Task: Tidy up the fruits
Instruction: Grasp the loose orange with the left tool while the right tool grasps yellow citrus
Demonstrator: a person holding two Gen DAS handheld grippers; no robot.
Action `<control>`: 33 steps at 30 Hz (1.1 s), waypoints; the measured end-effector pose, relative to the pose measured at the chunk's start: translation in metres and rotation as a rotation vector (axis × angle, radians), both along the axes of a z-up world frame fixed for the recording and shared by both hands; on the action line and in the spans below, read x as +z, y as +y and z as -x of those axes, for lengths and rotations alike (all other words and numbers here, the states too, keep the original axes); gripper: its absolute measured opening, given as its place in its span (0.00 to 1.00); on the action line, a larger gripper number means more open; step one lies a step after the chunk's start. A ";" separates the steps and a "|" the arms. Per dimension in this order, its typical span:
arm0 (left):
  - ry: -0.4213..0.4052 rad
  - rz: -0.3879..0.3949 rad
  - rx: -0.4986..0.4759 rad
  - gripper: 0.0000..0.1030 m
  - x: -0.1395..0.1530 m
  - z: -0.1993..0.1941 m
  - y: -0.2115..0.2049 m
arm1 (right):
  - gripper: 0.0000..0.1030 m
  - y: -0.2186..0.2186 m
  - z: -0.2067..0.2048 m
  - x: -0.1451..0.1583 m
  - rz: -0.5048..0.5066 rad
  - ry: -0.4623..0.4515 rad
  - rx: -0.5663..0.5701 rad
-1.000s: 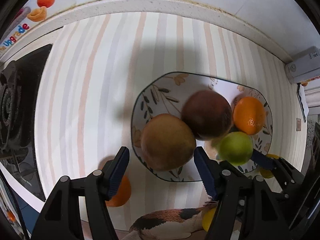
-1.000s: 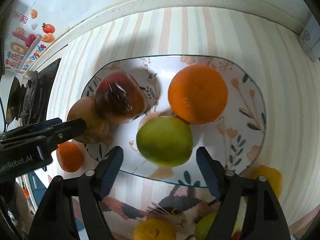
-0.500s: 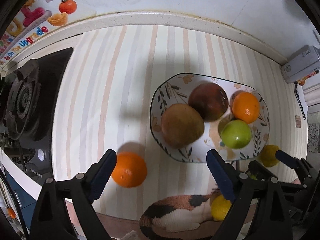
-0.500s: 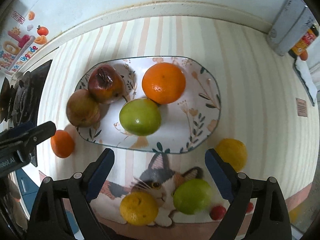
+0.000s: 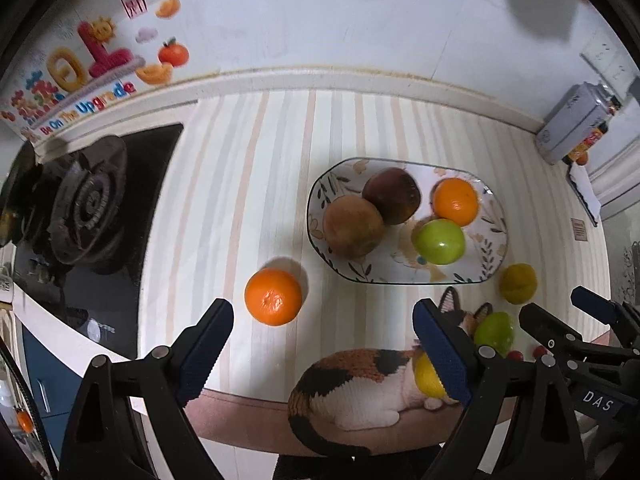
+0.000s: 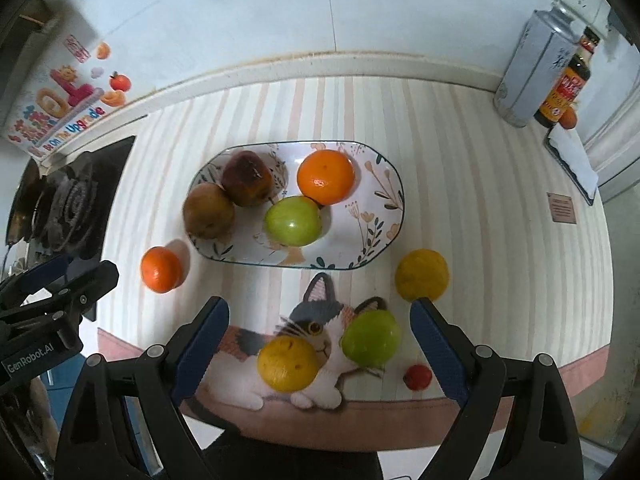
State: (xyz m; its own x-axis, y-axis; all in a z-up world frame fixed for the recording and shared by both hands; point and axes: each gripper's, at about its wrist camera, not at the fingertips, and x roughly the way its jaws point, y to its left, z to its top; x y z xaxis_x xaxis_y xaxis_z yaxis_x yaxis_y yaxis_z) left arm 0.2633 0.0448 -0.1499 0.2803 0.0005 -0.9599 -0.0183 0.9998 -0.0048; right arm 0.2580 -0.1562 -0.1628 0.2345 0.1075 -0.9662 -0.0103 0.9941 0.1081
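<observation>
Both your grippers, left and right, have pulled back from plate; jaws spread, empty; loose orange awaits pickup.

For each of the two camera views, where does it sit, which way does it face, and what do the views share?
Left wrist: sits on the open left claw, looks forward and down at the striped counter; the right claw shows at its right edge.
Right wrist: sits on the open right claw, faces likewise; the left claw shows at its left.
Shared: oval floral plate holding four fruits, loose orange mandarin.

Both grippers agape, empty.
</observation>
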 end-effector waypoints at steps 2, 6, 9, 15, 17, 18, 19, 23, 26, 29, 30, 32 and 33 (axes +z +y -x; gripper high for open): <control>-0.023 0.006 -0.006 0.89 0.011 0.008 -0.002 | 0.91 0.000 0.010 0.013 -0.003 -0.019 -0.002; -0.046 0.024 -0.022 0.89 0.029 0.022 -0.008 | 0.91 -0.001 0.031 0.035 -0.019 -0.049 -0.001; -0.063 0.041 -0.032 0.89 0.041 0.033 -0.011 | 0.91 -0.003 0.043 0.049 -0.030 -0.067 -0.005; -0.098 0.048 -0.056 0.89 0.061 0.052 -0.021 | 0.91 -0.005 0.064 0.070 -0.031 -0.104 -0.014; -0.105 0.056 -0.058 0.89 0.064 0.057 -0.022 | 0.91 -0.007 0.069 0.074 -0.022 -0.118 -0.019; -0.105 0.057 -0.059 0.89 0.064 0.059 -0.023 | 0.91 -0.008 0.071 0.075 -0.024 -0.123 -0.025; -0.104 0.062 -0.059 0.89 0.064 0.061 -0.023 | 0.91 -0.009 0.072 0.075 -0.027 -0.124 -0.029; -0.104 0.057 -0.059 0.89 0.062 0.066 -0.023 | 0.91 -0.012 0.074 0.072 -0.054 -0.119 -0.050; -0.096 0.055 -0.035 0.89 0.055 0.065 -0.016 | 0.91 -0.012 0.073 0.060 -0.088 -0.085 -0.052; -0.094 0.031 -0.007 0.93 0.045 0.061 -0.004 | 0.91 -0.008 0.068 0.031 -0.113 -0.018 -0.044; -0.091 0.016 0.004 0.97 0.041 0.059 0.001 | 0.91 -0.006 0.066 0.015 -0.124 0.016 -0.042; -0.084 -0.012 0.042 1.00 0.029 0.054 0.015 | 0.91 -0.002 0.064 -0.012 -0.139 0.067 -0.037; -0.075 -0.023 0.058 1.00 0.023 0.052 0.022 | 0.91 0.002 0.062 -0.031 -0.141 0.103 -0.036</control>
